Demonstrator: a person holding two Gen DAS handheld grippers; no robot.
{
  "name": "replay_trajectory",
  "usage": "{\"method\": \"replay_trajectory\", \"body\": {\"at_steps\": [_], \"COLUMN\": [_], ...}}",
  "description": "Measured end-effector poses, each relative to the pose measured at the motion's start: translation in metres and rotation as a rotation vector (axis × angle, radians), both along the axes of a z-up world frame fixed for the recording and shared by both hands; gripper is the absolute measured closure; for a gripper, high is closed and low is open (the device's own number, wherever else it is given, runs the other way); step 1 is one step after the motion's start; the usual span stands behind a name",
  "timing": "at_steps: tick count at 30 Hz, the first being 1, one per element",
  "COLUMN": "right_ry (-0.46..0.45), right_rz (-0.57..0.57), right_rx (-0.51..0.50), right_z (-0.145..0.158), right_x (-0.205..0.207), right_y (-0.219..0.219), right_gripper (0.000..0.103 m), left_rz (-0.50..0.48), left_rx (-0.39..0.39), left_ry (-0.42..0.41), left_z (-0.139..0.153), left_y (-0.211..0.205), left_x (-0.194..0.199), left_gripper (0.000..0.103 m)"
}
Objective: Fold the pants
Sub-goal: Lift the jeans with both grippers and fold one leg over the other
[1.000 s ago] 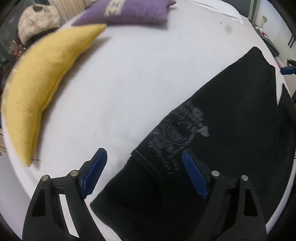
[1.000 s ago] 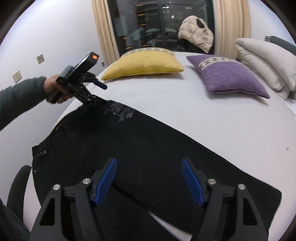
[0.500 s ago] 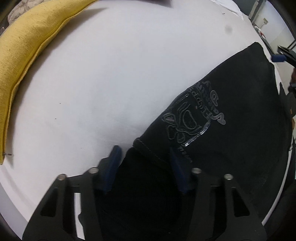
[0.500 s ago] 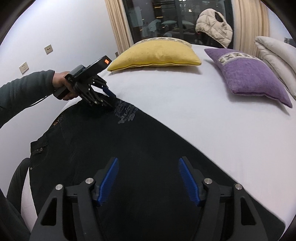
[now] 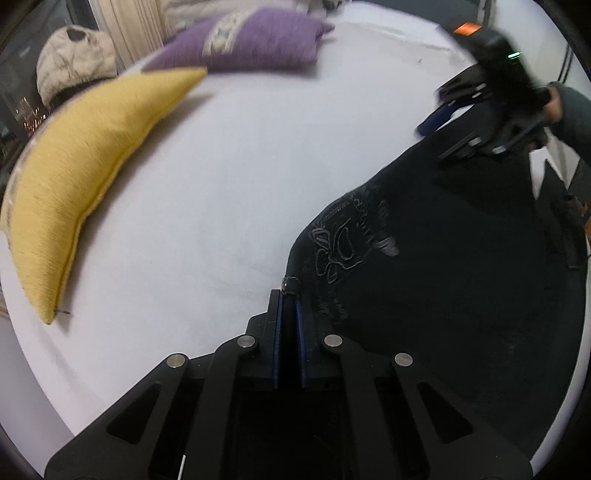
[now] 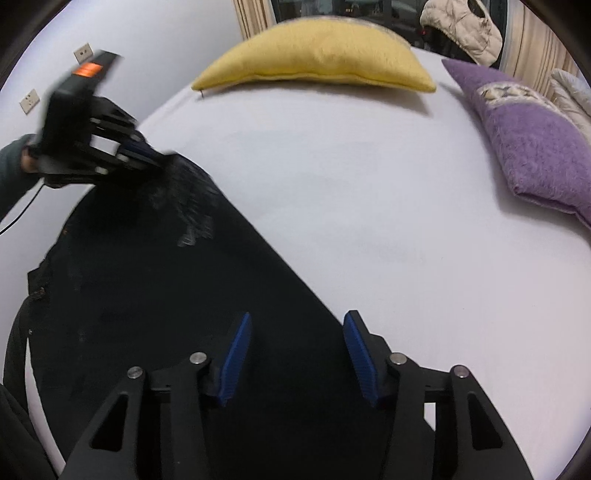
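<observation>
Black pants (image 5: 443, 280) with a grey printed design lie on the white bed (image 5: 240, 177). My left gripper (image 5: 289, 295) is shut on the pants' edge near the print and lifts it. In the right wrist view the pants (image 6: 155, 295) stretch from the lower middle to the left, where the left gripper (image 6: 147, 157) pulls a corner up. My right gripper (image 6: 297, 325) is open, low over the pants' far end at the fabric's edge. It also shows in the left wrist view (image 5: 436, 122), blurred.
A yellow pillow (image 6: 317, 55) and a purple pillow (image 6: 532, 140) lie at the head of the bed. A beige jacket (image 6: 461, 26) hangs by the dark window. The bed's edge and a white wall with sockets (image 6: 31, 99) are on the left.
My left gripper closed on the pants' edge near the print and raised it. My right gripper moved lower and forward over the pants' other end, its jaws somewhat narrower.
</observation>
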State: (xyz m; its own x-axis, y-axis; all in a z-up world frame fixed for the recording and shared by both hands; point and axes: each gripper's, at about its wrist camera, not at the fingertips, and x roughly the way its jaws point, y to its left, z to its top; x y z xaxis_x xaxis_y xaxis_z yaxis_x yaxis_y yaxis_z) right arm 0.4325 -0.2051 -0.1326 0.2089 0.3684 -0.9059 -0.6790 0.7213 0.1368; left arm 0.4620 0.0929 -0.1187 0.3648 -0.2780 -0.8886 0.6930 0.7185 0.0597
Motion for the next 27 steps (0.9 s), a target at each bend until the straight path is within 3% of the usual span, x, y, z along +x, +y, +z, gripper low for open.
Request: {"method": "replay_trajectory", "body": {"at_steps": [5, 12, 18, 23, 27], "right_ry": [0.0, 0.028, 0.063, 0.07, 0.047], "right_rz": [0.007, 0.027, 0.061, 0.13, 0.136], "right_rx": [-0.02, -0.058, -0.059, -0.065, -0.065], "right_z": [-0.004, -0.017, -0.024, -0.018, -0.008], "right_x": [0.006, 0.02, 0.022, 0.016, 0.012], "right_y": [0.003, 0.002, 0.005, 0.014, 0.014], "right_gripper": [0.05, 0.05, 0.05, 0.083, 0.089], "left_rz": [-0.026, -0.016, -0.025, -0.021, -0.004], "left_rx": [0.007, -0.04, -0.07, -0.071, -0.069], "left_ry": [-0.057, -0.123, -0.149, -0.151, -0.145], "left_z": [0.008, 0.023, 0.029, 0.031, 0.029], "left_y": [-0.004, -0.001, 0.002, 0.006, 0.006], "left_x": [-0.014, -0.055, -0.068, -0.072, -0.068], "left_gripper": [0.098, 0.098, 0.098, 0.098, 0.098]}}
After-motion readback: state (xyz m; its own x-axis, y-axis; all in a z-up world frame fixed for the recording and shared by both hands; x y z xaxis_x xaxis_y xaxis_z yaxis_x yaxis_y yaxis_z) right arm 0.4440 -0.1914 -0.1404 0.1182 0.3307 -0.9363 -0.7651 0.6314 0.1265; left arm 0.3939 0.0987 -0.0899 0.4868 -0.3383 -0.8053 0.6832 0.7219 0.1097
